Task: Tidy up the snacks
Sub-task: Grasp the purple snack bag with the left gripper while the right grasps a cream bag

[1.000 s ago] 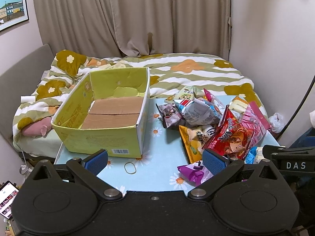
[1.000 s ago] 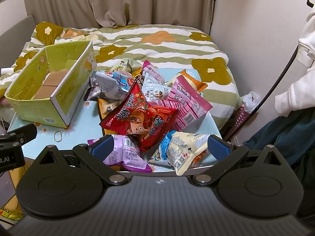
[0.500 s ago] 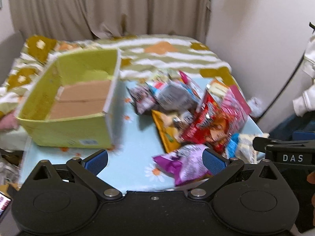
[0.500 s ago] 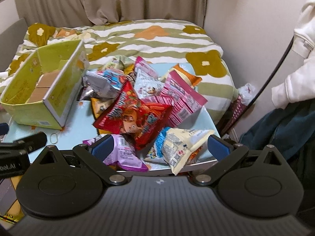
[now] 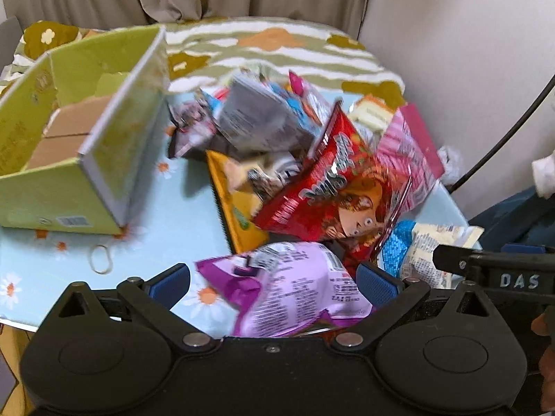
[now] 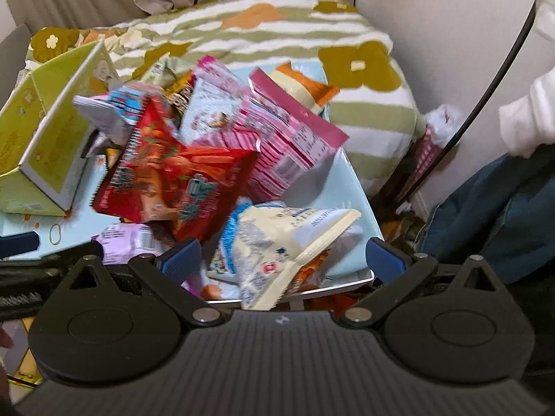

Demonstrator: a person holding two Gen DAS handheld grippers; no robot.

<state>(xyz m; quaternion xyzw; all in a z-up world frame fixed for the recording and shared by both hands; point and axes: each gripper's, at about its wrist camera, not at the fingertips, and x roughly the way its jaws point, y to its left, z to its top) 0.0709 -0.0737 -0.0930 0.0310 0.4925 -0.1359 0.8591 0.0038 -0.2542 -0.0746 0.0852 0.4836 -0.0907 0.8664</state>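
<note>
A pile of snack bags lies on the light blue flowered table (image 5: pixel 166 215). My left gripper (image 5: pixel 274 282) is open, its blue pads on either side of a purple bag (image 5: pixel 295 287) at the pile's near edge. A red chip bag (image 5: pixel 340 190) lies just behind it. My right gripper (image 6: pixel 282 258) is open around a cream and white bag (image 6: pixel 277 242) at the table's near right corner. The red bag (image 6: pixel 173 180) and a pink bag (image 6: pixel 284 135) show beyond it. An open green cardboard box (image 5: pixel 69 145) stands empty at the left.
A rubber band (image 5: pixel 100 263) lies on the table in front of the box. A bed with a striped flowered cover (image 5: pixel 277 45) is behind the table. A wall and a black cable (image 6: pixel 485 86) are to the right. The right gripper's body (image 5: pixel 503 277) is beside my left one.
Both grippers moved forward and down toward the pile. The left one swung right from the box side until the purple bag came between its pads. The right closed in on the cream bag.
</note>
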